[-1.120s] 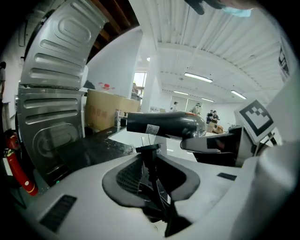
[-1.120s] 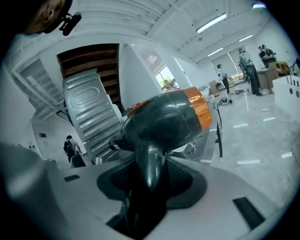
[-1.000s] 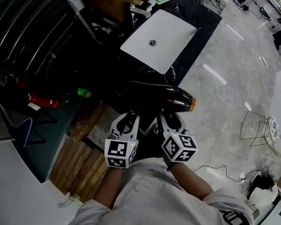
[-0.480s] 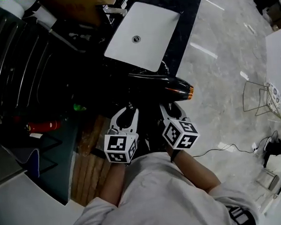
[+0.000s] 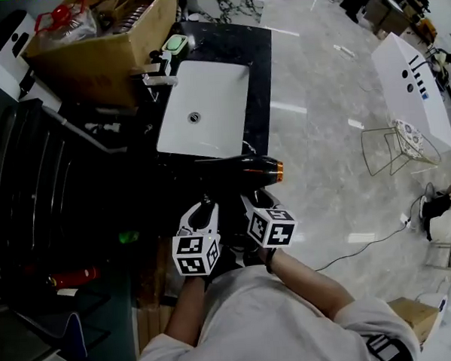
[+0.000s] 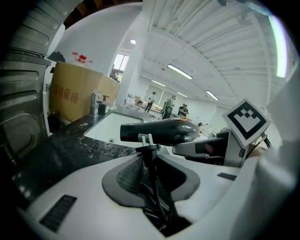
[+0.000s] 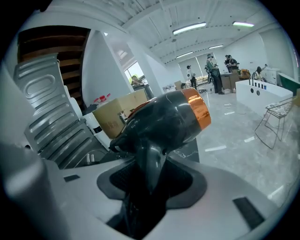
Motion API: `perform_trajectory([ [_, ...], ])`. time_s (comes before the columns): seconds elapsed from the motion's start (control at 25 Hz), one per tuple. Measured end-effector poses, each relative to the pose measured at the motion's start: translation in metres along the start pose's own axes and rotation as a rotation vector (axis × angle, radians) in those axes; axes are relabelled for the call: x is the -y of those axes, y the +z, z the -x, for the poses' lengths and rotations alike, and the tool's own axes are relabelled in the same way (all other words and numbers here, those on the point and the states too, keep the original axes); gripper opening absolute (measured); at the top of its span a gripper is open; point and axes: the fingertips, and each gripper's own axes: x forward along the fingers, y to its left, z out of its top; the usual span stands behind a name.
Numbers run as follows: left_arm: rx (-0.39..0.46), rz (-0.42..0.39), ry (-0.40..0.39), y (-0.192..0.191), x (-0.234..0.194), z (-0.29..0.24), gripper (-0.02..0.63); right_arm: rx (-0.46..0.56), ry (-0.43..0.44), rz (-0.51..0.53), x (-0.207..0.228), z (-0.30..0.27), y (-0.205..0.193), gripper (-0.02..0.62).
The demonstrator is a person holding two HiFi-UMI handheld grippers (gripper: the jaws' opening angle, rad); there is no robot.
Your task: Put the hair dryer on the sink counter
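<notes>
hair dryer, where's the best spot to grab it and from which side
Take the hair dryer by its handle from below, on the person's side: it is slim and hangs under the level barrel, which looks too broad for jaws. The right tool grips it so.

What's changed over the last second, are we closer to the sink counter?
The black hair dryer with an orange ring has been carried closer to the black sink counter, now at its near edge. Unchanged: right hand-held gripper grips its handle, left hand-held gripper pinches the thin black cord.
</notes>
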Motion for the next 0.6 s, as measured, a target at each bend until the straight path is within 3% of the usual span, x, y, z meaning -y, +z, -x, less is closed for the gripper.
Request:
perform_trajectory([
  [0.6,-0.034,0.004,-0.051,-0.018,-0.026,-0.008,0.095,-0.071,-0.101,0.018,-0.003,-0.029,-0.018,0.186],
])
